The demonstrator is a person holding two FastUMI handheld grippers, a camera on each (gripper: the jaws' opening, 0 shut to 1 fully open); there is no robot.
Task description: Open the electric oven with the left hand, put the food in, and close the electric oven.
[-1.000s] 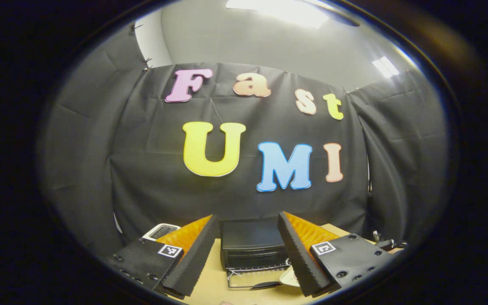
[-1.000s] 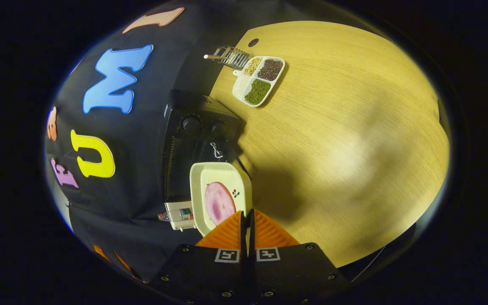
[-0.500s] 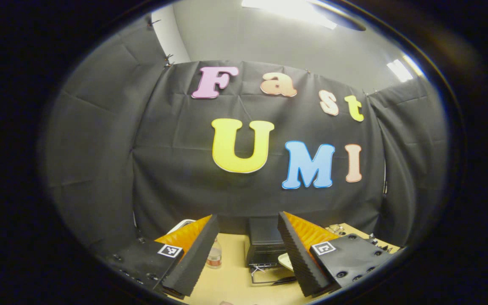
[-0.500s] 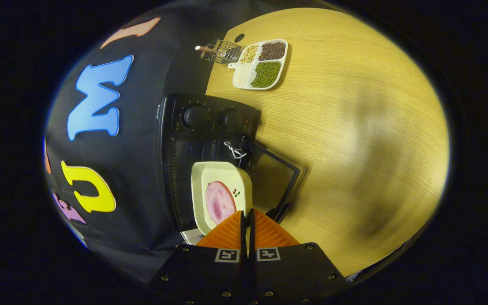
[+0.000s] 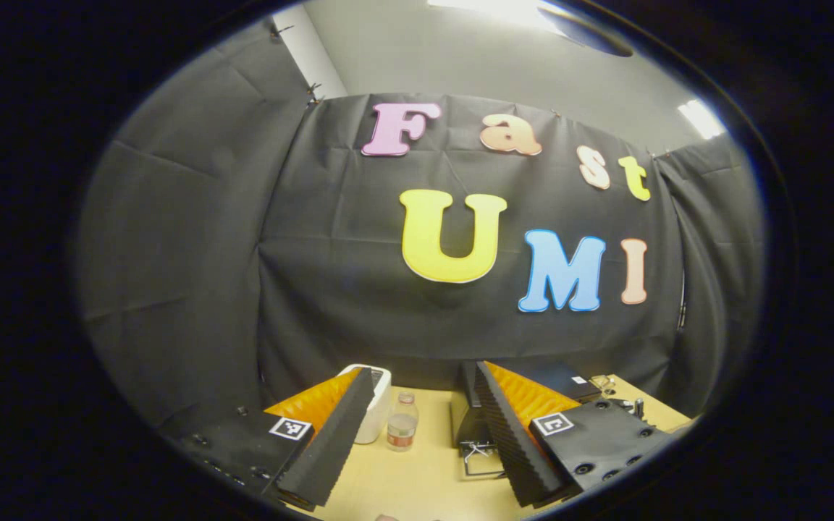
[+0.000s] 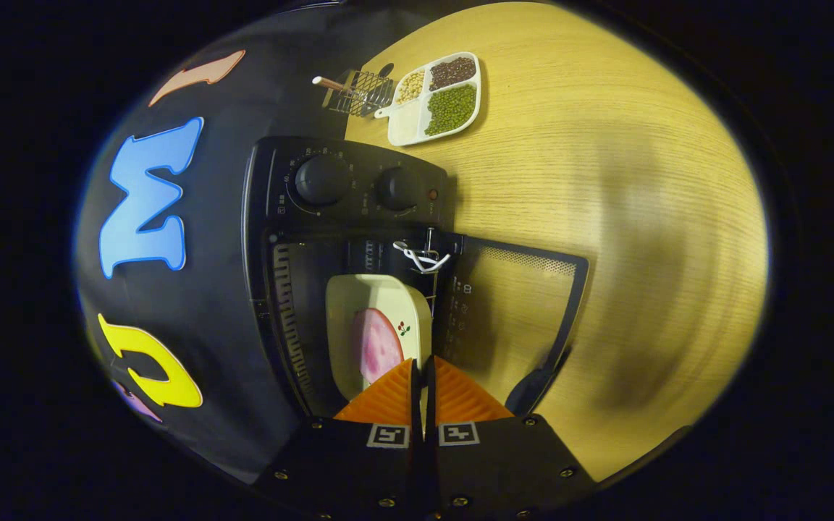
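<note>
Now right gripper [image 6: 423, 376] fingers clamp the plate [image 6: 359, 304] rim, facing the open oven [image 6: 294, 239] at 12 o'clock; left gripper [image 5: 424, 427] fingers spread, empty.

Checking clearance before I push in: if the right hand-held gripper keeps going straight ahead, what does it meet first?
Probably the oven's open cavity: the plate it grips points inside. Depth is unclear.

One oven [image 6: 348, 217], one plate [image 6: 377, 333] — one bottle [image 5: 402, 423], one divided tray [image 6: 435, 98], one wire rack [image 6: 355, 92].
</note>
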